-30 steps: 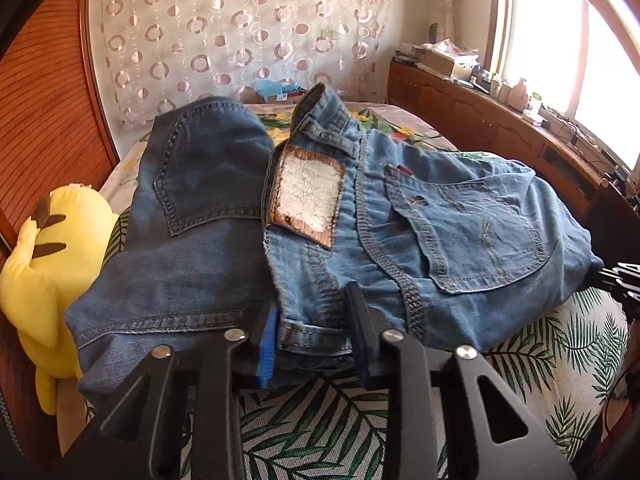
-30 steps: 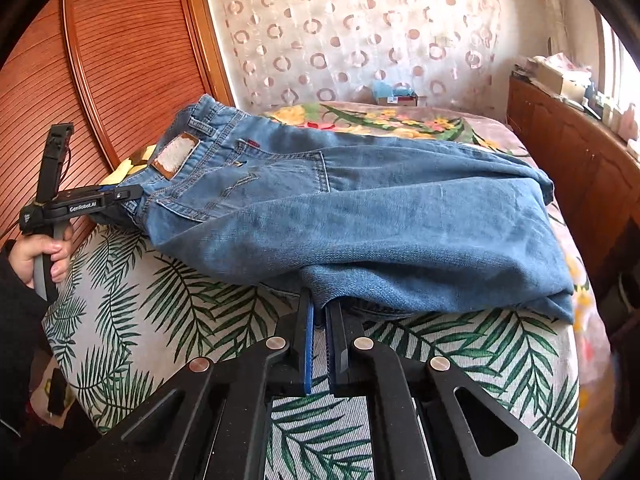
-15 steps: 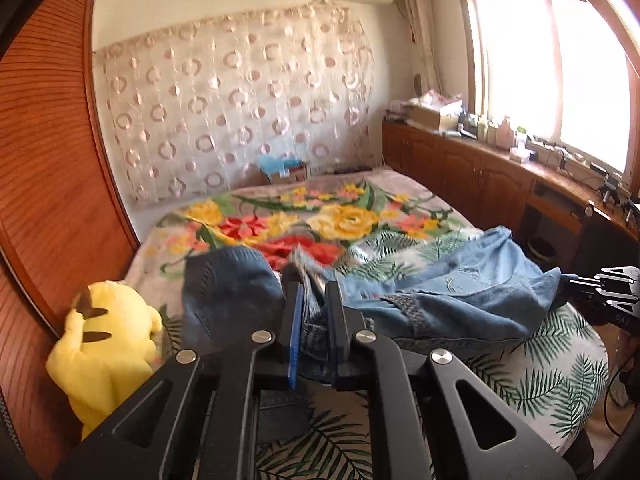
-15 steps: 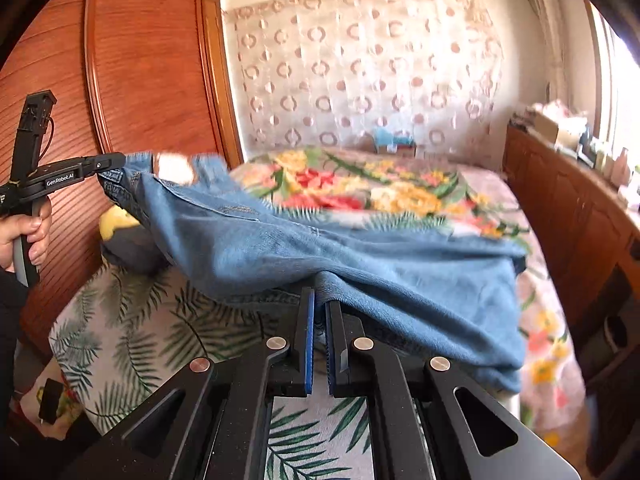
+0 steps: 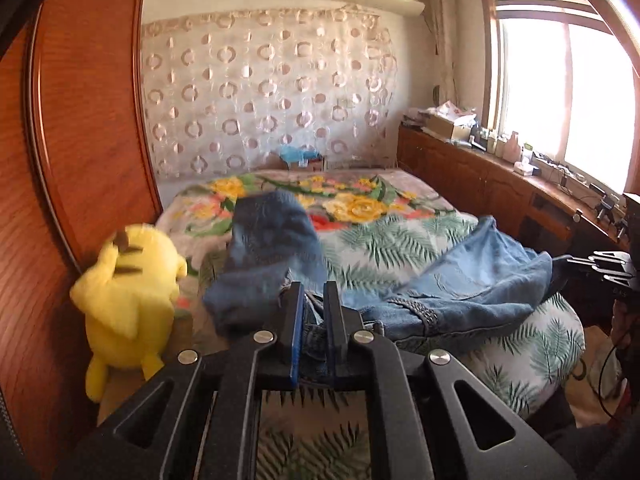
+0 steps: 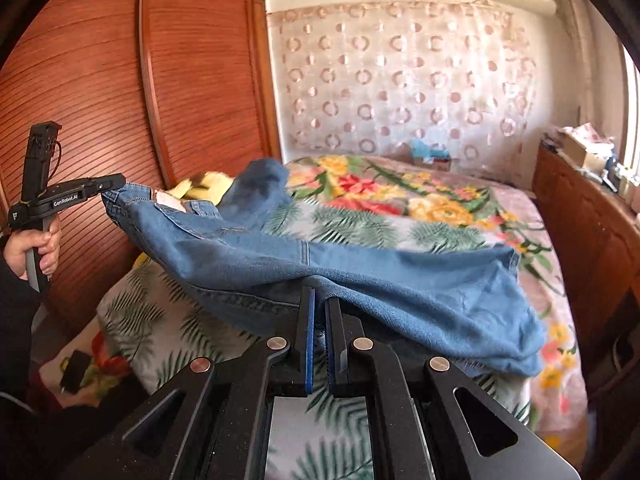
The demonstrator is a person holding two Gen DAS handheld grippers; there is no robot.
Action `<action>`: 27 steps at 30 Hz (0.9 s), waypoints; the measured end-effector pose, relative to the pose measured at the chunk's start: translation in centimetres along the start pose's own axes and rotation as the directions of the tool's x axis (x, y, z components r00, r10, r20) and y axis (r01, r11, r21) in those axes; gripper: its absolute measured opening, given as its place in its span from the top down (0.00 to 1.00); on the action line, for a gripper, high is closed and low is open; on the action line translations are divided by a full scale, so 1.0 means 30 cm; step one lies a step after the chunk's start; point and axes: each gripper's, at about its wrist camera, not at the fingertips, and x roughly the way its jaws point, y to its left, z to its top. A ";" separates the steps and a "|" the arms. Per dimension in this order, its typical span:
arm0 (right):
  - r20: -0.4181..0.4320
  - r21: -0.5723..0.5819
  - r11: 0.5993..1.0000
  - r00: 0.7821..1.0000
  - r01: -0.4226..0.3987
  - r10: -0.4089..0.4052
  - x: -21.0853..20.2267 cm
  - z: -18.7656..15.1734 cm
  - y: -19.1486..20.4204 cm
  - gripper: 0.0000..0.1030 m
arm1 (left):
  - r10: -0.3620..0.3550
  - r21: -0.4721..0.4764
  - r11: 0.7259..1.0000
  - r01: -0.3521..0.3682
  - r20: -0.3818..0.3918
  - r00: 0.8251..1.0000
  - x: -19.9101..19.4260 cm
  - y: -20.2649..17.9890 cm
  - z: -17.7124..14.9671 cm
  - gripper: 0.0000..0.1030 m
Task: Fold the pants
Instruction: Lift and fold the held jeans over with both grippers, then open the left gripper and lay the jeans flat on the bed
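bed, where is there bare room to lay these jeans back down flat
The far half of the floral bedspread is free, from the patterned curtain down to the palm-leaf print. The near left corner is crowded: yellow plush toy and a darker folded denim piece.

A bed (image 6: 460, 236) carries everything, its cover printed with green fern leaves just beyond the tongs and bright flowers farther off. A yellow plush toy (image 5: 128, 304) sits at its edge, left of the left tongs (image 5: 311, 300); a darker pair of jeans (image 5: 268, 256) lies just beyond them.
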 end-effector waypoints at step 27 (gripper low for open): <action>-0.100 0.124 0.989 0.993 0.079 -0.067 -0.016 -0.138 -0.136 0.90 | -0.039 0.025 0.999 0.041 -0.090 0.995 0.011 -0.130 -0.173 0.56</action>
